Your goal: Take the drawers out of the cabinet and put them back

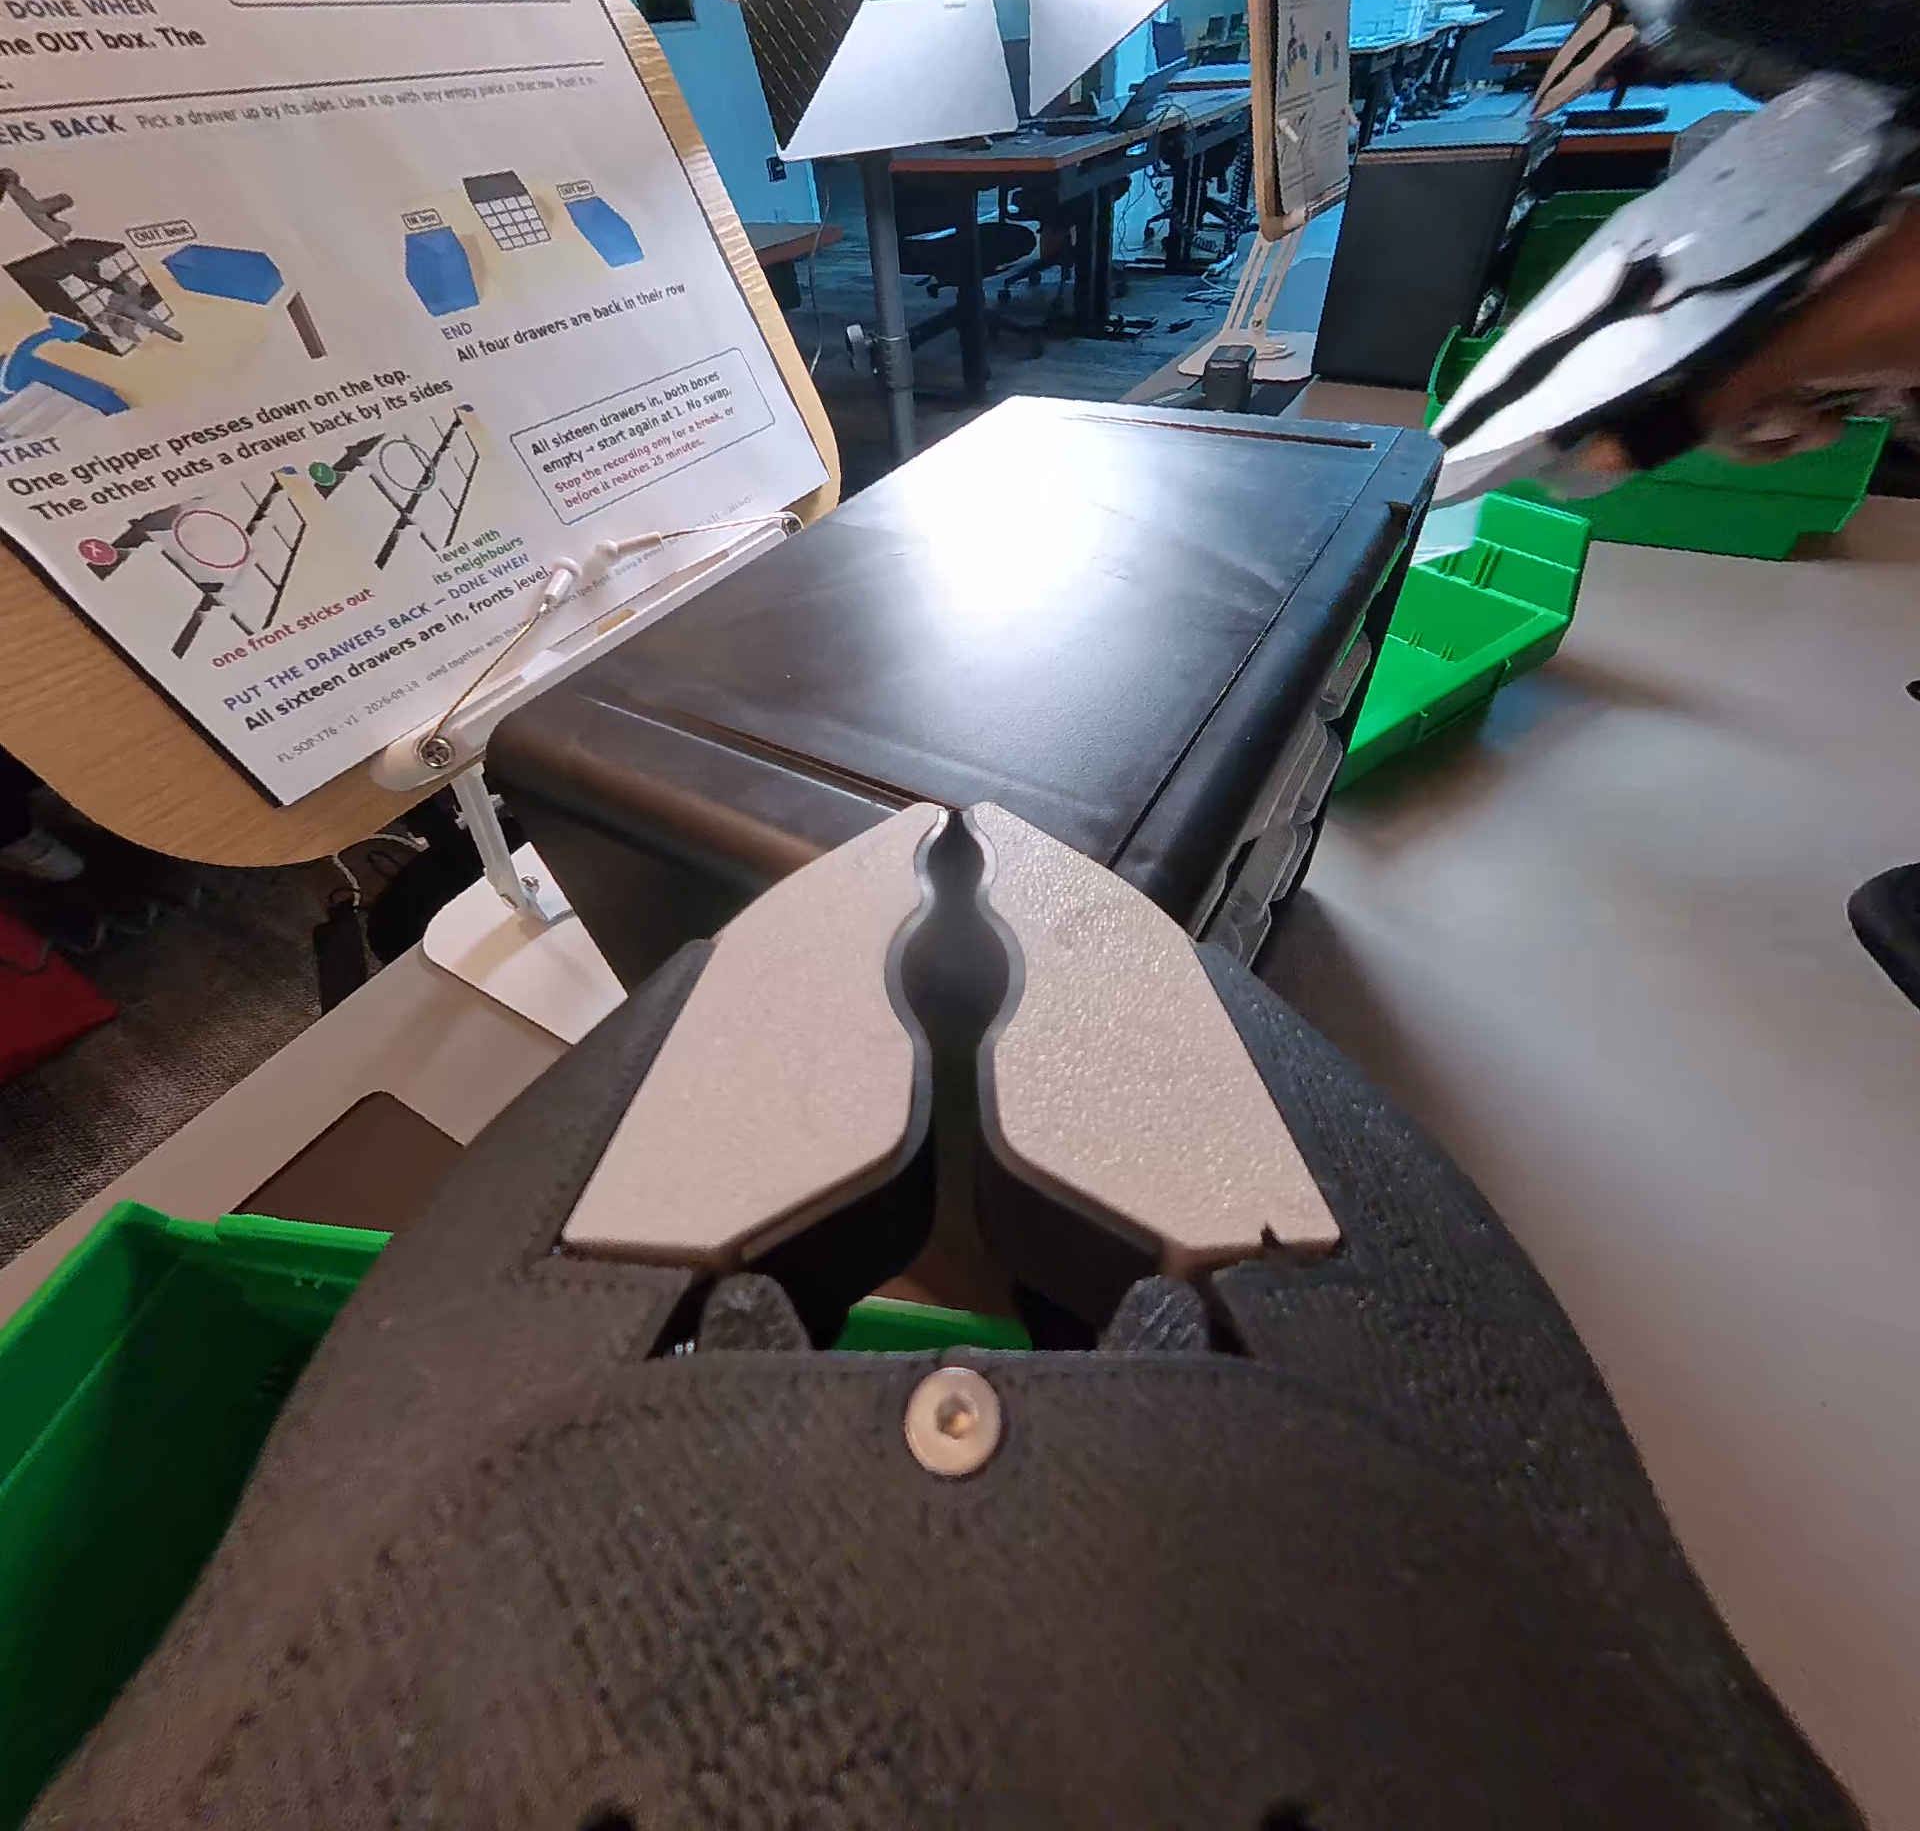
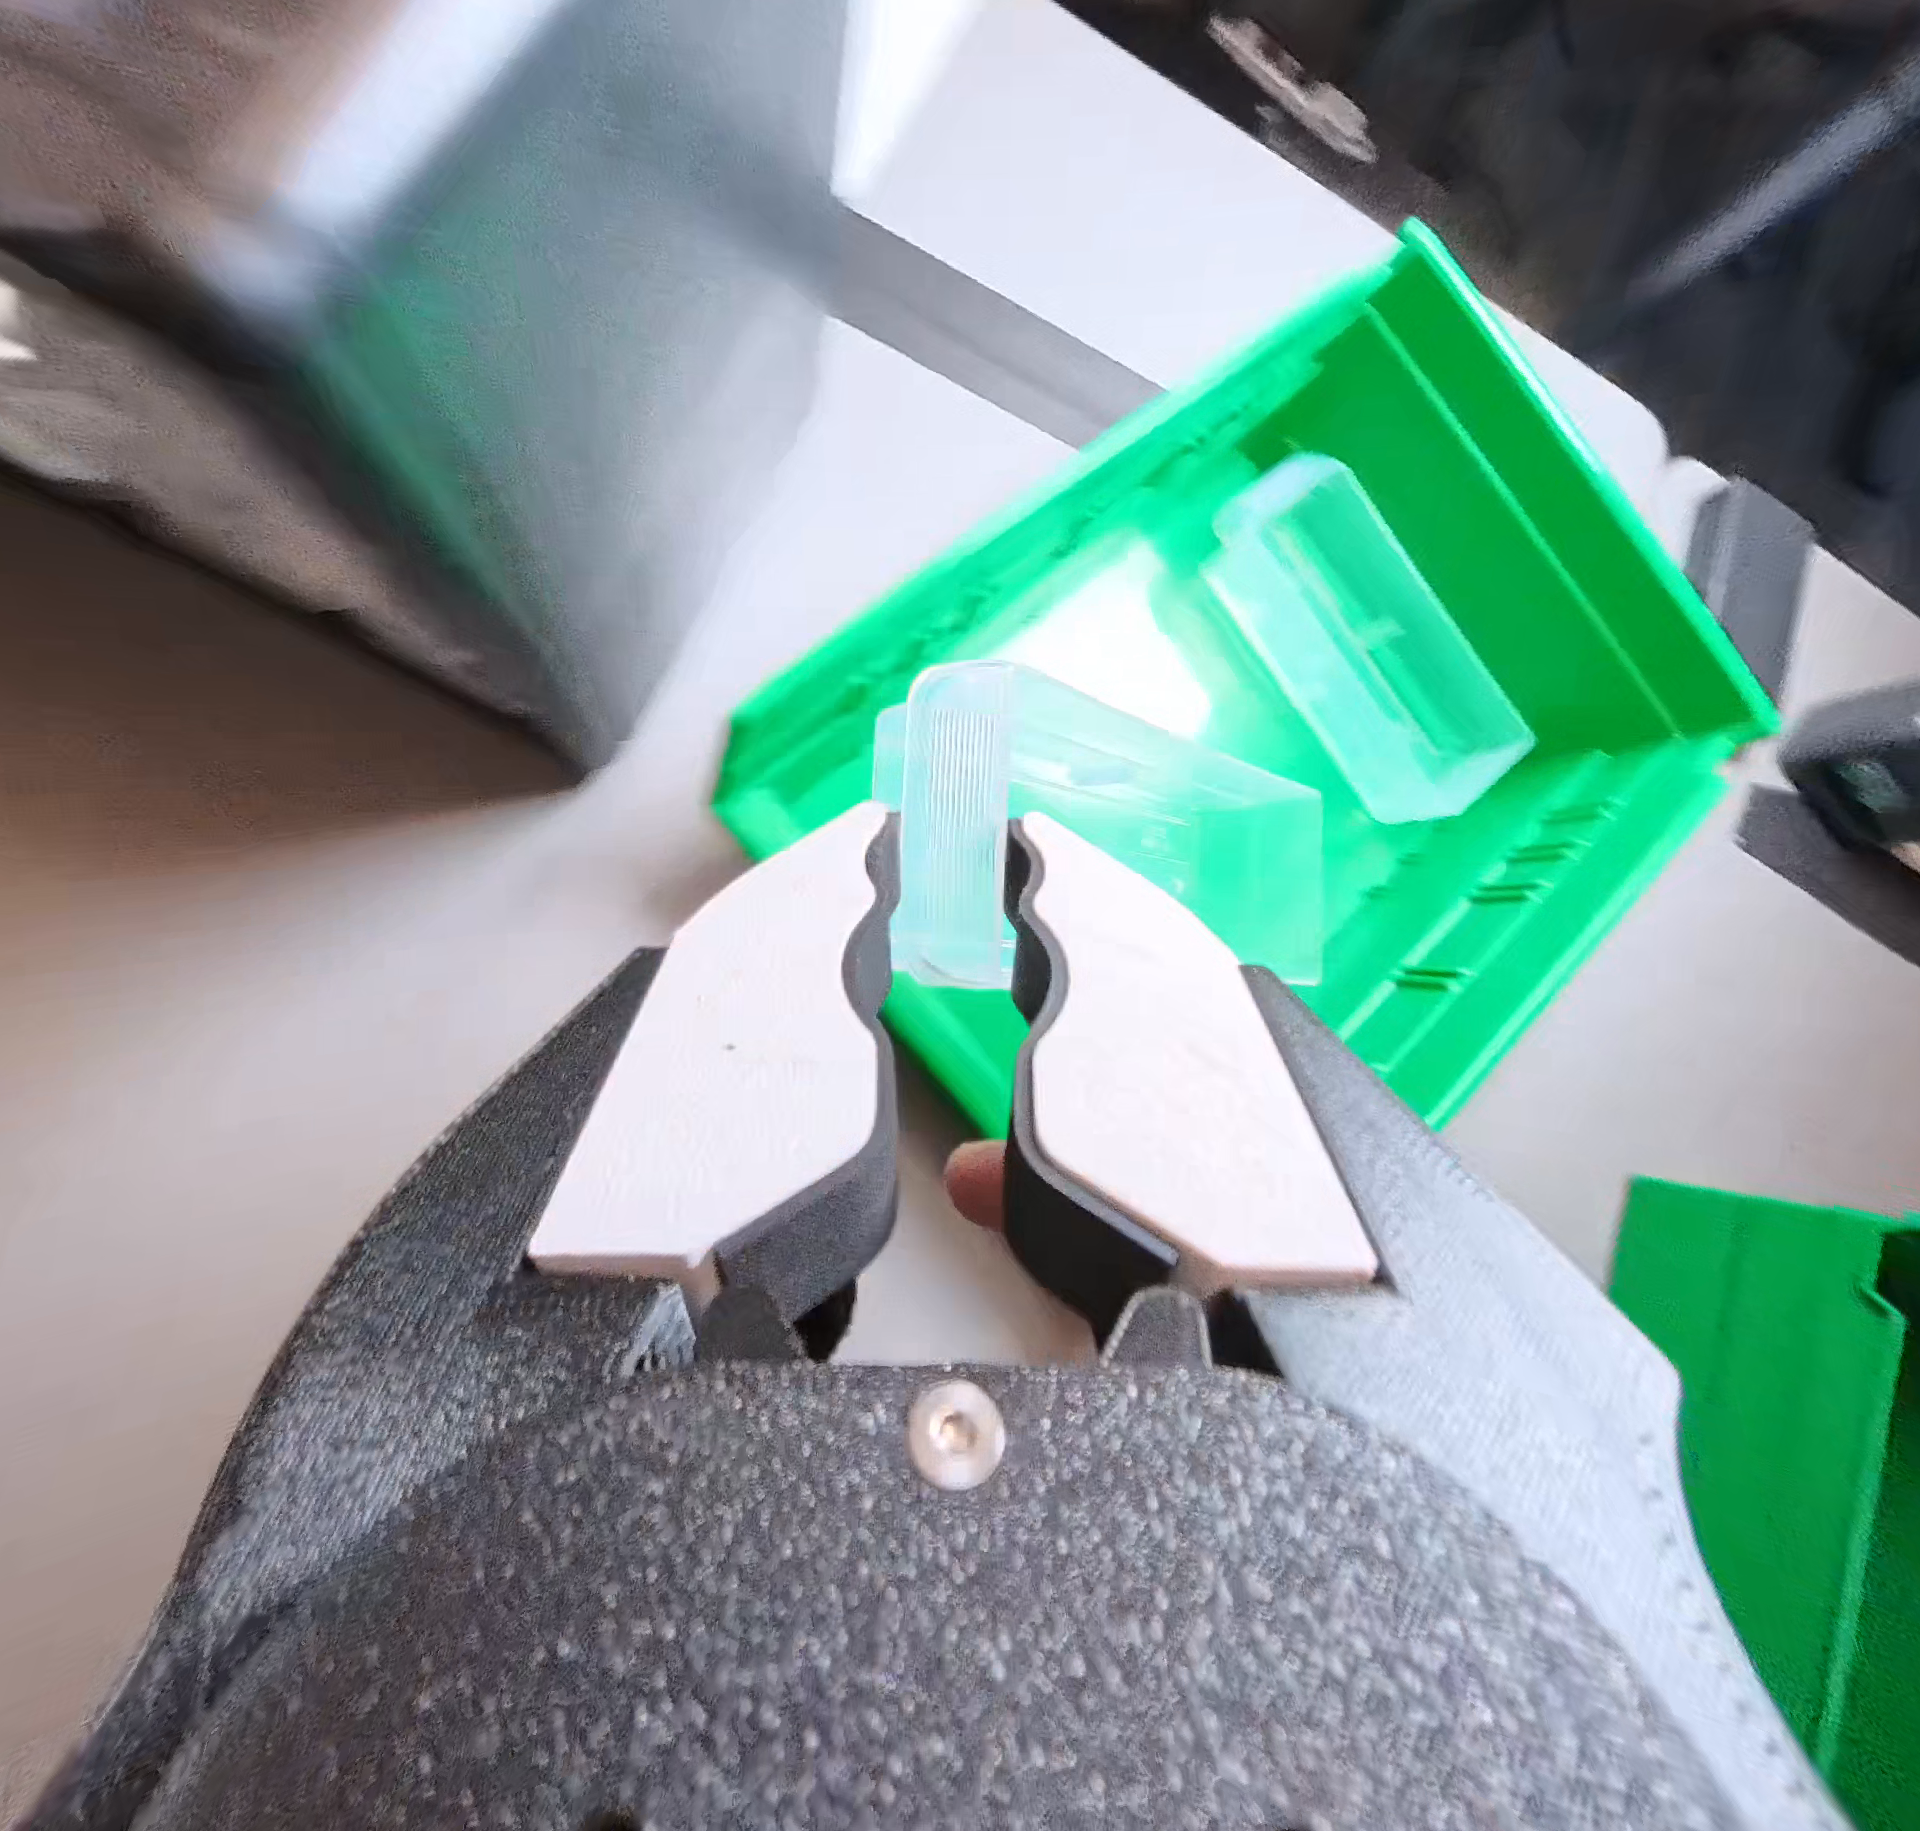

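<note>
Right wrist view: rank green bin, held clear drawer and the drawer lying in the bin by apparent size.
1. Green bin.
2. Held clear drawer, though it is nearer the camera.
3. Drawer lying in the bin.
Right gripper grips the held one.

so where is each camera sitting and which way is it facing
Left wrist view: on the left gripper, looking along its closed fingers over the black rectangular cabinet; the right gripper shows blurred, upper right.
Right wrist view: on the right gripper, looking down at the green plastic bin, shut on a clear plastic drawer; a fingertip peeks between the fingers.
Shared: cabinet, green bin, pale tabletop.
</note>
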A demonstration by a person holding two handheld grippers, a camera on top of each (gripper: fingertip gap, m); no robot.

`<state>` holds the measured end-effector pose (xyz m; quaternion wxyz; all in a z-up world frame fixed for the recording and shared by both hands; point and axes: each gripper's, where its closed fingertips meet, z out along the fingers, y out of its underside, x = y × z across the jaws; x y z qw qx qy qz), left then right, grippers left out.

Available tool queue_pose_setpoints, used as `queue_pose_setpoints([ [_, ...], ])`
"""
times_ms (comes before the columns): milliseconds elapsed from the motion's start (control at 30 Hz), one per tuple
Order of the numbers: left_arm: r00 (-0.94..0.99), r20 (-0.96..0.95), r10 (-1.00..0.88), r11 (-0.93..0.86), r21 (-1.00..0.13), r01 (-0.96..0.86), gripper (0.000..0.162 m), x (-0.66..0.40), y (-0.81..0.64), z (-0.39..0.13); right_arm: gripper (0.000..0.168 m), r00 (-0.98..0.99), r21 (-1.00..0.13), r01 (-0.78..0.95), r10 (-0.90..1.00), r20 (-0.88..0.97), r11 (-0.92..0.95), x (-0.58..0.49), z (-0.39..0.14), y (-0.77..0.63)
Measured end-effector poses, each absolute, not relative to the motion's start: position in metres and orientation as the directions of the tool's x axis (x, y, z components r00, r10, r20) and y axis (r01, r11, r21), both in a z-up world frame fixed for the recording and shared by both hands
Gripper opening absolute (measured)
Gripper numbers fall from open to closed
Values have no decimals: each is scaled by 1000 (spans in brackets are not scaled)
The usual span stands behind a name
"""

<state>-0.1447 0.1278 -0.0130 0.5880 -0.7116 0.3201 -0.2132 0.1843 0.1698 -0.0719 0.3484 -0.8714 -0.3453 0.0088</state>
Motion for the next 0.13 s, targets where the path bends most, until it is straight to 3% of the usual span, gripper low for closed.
queue_pose_setpoints([
  [33, 705, -74, -706, -103, -973, -206, 0, -145, 128, -13, 18, 780, -596, 592, 571, 255, -542, 191, -82, 186],
  [133, 704, -75, -706, -103, -973, -207, 0, -145, 128, -13, 19, 816, -555, 572, 488, 310, -604, 205, -114, 232],
])
